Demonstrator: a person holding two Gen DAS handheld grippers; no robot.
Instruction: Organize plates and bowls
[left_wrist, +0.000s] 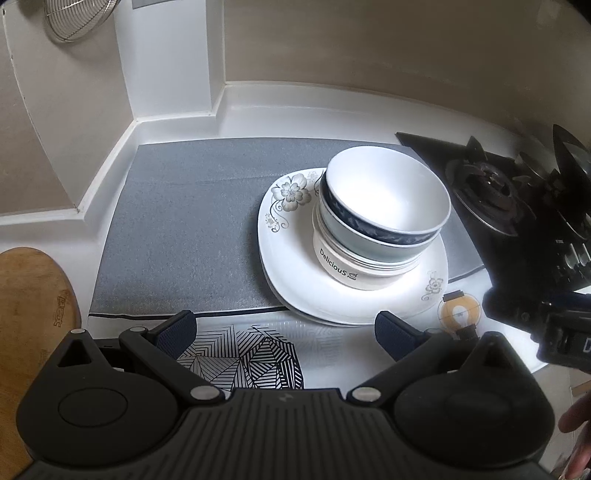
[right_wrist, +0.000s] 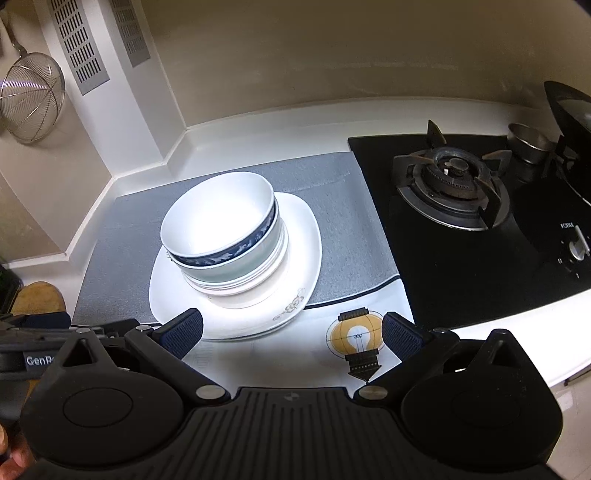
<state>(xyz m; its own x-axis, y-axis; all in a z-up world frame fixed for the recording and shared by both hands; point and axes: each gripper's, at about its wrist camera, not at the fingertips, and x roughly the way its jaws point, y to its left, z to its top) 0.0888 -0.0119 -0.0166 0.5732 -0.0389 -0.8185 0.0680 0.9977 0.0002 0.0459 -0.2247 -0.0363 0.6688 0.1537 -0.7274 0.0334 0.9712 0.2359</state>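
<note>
A stack of bowls (left_wrist: 384, 218) (right_wrist: 221, 236) stands on white flowered square plates (left_wrist: 291, 254) (right_wrist: 299, 258). The top bowl is white inside with a dark blue band; the lowest one reads "Delicious". The stack rests on a grey mat (left_wrist: 177, 229) (right_wrist: 347, 206). My left gripper (left_wrist: 286, 334) is open and empty, just short of the plates' near edge. My right gripper (right_wrist: 291, 334) is also open and empty, in front of the plates' near right corner. The right gripper's body shows at the right edge (left_wrist: 546, 321) of the left wrist view.
A black gas hob (right_wrist: 458, 184) (left_wrist: 491, 184) lies right of the mat, with a metal cup (right_wrist: 528, 142) and a dark pan behind. A wooden board (left_wrist: 29, 314) lies at the left. A wire strainer (right_wrist: 31, 99) hangs on the wall. Printed mat (left_wrist: 255, 354) covers the near counter.
</note>
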